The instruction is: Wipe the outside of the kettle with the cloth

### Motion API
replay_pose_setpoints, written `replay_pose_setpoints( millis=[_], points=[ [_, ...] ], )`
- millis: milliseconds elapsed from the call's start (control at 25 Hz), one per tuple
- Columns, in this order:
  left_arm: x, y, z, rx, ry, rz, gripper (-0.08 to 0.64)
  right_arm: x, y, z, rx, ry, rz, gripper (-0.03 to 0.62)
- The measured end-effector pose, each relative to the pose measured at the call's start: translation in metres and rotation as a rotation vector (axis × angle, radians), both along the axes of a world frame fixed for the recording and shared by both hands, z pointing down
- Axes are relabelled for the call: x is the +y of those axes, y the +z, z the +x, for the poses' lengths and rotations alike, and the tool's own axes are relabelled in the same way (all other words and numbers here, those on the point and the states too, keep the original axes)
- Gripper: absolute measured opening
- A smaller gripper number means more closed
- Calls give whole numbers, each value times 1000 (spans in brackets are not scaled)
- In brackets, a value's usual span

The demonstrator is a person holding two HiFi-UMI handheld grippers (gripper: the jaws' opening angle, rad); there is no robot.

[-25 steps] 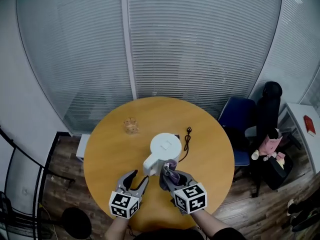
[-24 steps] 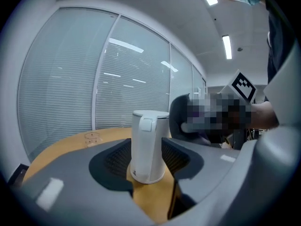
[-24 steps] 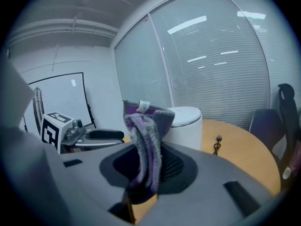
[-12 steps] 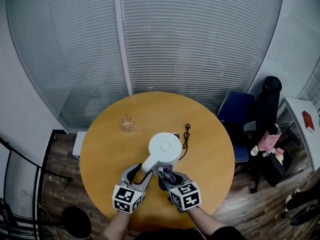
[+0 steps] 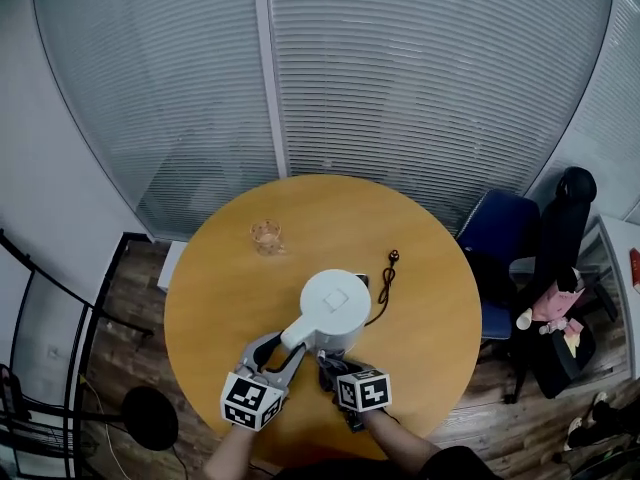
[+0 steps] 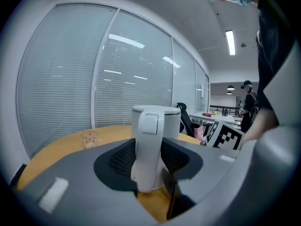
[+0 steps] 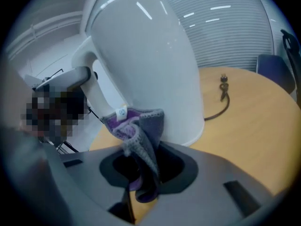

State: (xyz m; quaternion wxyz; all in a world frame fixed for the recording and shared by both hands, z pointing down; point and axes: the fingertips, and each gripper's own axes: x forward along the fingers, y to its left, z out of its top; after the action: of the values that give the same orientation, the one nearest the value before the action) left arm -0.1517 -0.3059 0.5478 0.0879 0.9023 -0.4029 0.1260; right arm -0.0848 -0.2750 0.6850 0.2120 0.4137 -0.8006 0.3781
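A white kettle (image 5: 335,303) stands near the front of the round wooden table (image 5: 230,278). Its handle (image 5: 293,334) points toward me. My left gripper (image 5: 280,349) has that handle (image 6: 146,149) between its jaws, which are closing on it; I see no firm press. My right gripper (image 5: 336,369) is shut on a purple and grey cloth (image 5: 327,364). In the right gripper view the cloth (image 7: 136,131) bunches up against the kettle's (image 7: 141,60) lower side, just beside the handle's foot. The right gripper (image 7: 141,166) points down at the table.
A small glass (image 5: 266,236) stands at the table's far left. The kettle's black cord and plug (image 5: 385,278) lie right of the kettle. A blue chair (image 5: 505,238) and a black chair (image 5: 570,218) stand right of the table. A blinds-covered glass wall runs behind.
My right gripper has sunk along the kettle's near side with the cloth, from the upper part to the base. My left gripper has moved forward so that its jaws sit around the handle.
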Motion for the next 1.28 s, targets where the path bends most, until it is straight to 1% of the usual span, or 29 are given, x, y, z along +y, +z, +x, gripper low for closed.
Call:
replay_pose_setpoints(
  millis=[80,240,320,440,520,640,800,920,1080,1200,1280],
  points=[
    [-1,1,0,-6,-13,0,173,0,12,1,-15,0,-48,97],
    [-3,1,-2,-14,-38,4,173,-3,21,-3,-45,1,-104,97],
    [-5,0,-3,-19,-47,6,173,-2,21,-4,-49,-8,-115,97],
    [-5,1,-3,-23,-54,7,173,9,9,-3,-55,-50,-108,97],
    [-4,1,-3,-22,-57,8,173,19,-9,1,-62,-83,-68,97],
    [-4,2,-4,-19,-60,8,173,27,-51,12,-64,-117,50,97],
    [-5,1,-4,-19,-63,13,173,24,-115,28,-82,-120,216,97],
    [-5,2,-4,-19,-67,16,173,16,-148,37,-106,-110,296,97],
    [-4,3,-4,-28,-69,19,172,-2,-164,41,-105,-109,344,97],
    [-4,3,-3,-35,-69,23,170,-12,-155,40,-100,-120,330,97],
    [-4,3,-2,-37,-67,24,169,-13,-142,40,-90,-129,306,97]
  ],
)
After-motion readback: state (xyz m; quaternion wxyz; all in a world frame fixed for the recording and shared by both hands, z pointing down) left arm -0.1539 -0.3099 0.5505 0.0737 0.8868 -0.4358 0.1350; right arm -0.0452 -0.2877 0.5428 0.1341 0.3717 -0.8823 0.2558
